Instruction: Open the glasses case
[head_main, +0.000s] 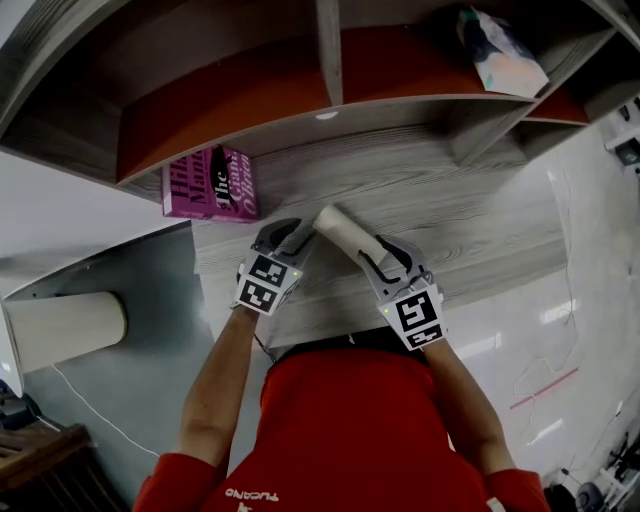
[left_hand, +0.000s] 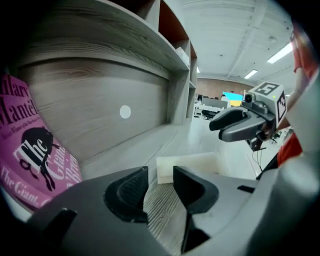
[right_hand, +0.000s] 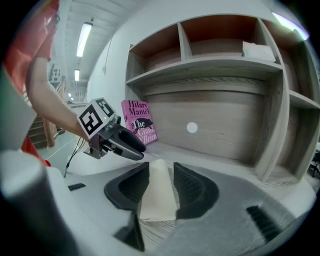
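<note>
Both grippers sit at case (head_main: 340, 228) on surface (head_main: 470, 210): R gripper (right_hand: 161, 170) nearer, jaws part-open astride it lengthwise; L gripper (left_hand: 160, 172) jaws wide, empty, case end just ahead.

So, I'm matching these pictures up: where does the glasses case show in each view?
Head view: glasses case at the centre, right of the pink book.
Left gripper view: it sits low centre, just beyond the left tool.
Right gripper view: it sits low centre, between the right tool's jaws.
Shared landmark: the pink book.
</note>
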